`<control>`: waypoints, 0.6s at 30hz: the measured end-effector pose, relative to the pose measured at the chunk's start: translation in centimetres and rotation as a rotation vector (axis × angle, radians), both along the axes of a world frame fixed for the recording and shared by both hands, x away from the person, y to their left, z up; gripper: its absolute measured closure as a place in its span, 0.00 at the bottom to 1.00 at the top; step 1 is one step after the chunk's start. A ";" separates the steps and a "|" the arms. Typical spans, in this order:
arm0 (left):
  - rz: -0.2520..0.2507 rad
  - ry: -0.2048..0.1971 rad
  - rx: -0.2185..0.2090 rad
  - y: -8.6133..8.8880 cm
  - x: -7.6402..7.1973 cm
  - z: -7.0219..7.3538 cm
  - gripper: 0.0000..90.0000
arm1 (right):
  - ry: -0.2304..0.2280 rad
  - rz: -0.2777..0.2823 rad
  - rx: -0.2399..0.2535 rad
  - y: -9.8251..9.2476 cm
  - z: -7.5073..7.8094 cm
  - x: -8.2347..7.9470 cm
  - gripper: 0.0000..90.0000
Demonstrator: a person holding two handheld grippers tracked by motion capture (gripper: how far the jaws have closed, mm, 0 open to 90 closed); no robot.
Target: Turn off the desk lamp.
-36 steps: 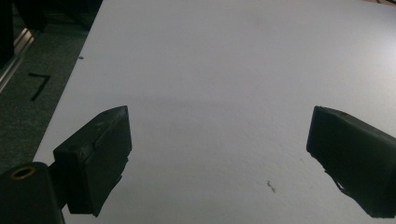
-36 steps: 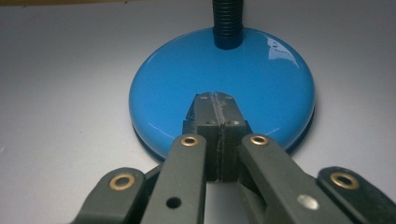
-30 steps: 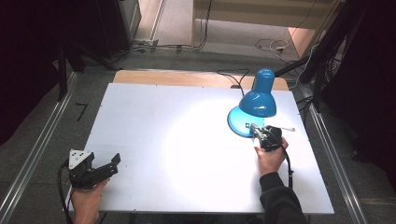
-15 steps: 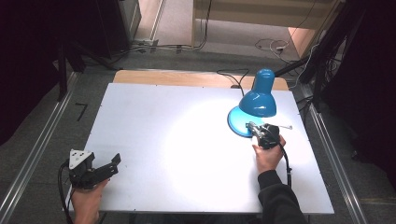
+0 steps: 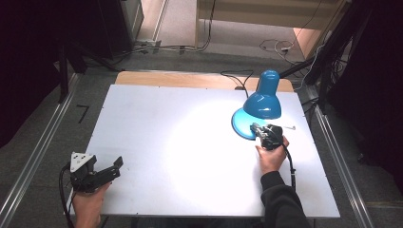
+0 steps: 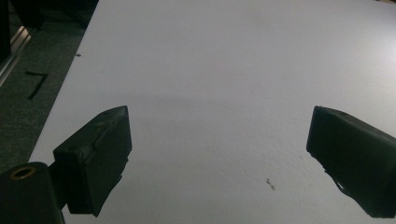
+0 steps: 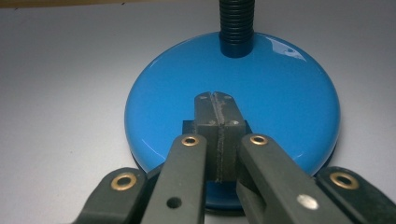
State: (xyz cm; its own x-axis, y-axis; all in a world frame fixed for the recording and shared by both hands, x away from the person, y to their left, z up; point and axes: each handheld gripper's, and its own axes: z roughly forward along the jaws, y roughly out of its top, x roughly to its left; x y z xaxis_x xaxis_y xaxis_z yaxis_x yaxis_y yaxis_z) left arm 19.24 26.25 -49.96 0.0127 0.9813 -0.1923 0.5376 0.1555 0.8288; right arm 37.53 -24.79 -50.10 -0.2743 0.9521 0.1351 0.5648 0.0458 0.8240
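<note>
A blue desk lamp stands at the table's far right, its shade [image 5: 262, 104] bent low over its round base [image 5: 240, 122]. Its light falls on the white table [image 5: 190, 142]. My right gripper [image 5: 260, 129] is shut and holds nothing. In the right gripper view its pads meet flat at the tips [image 7: 215, 99], which sit over a small dark square [image 7: 188, 127] on top of the glossy base [image 7: 280, 93]. The ribbed neck [image 7: 236, 23] rises behind. My left gripper [image 5: 115, 164] rests at the near left corner, open and empty [image 6: 219, 128] over bare table.
The lamp's cable [image 5: 237, 78] runs off the far edge, past a wooden strip [image 5: 190, 78]. A small pale object [image 5: 290, 127] lies right of the base. Metal rails [image 5: 43, 152] flank the table on the grey floor. The right gripper's own cable [image 5: 290, 164] trails back along the sleeve.
My right gripper has crept slightly forward onto the lamp base, still shut. The left gripper has stayed where it was.
</note>
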 end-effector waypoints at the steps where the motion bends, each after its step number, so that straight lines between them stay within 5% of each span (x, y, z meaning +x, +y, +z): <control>1: 0.000 -0.001 0.001 0.0 0.0 0.0 0.08 | 0.000 0.000 0.000 0.0 0.0 0.0 0.98; 18: -0.007 0.002 0.001 -0.2 0.0 0.0 0.08 | -0.012 0.006 -0.019 0.2 0.0 0.2 0.98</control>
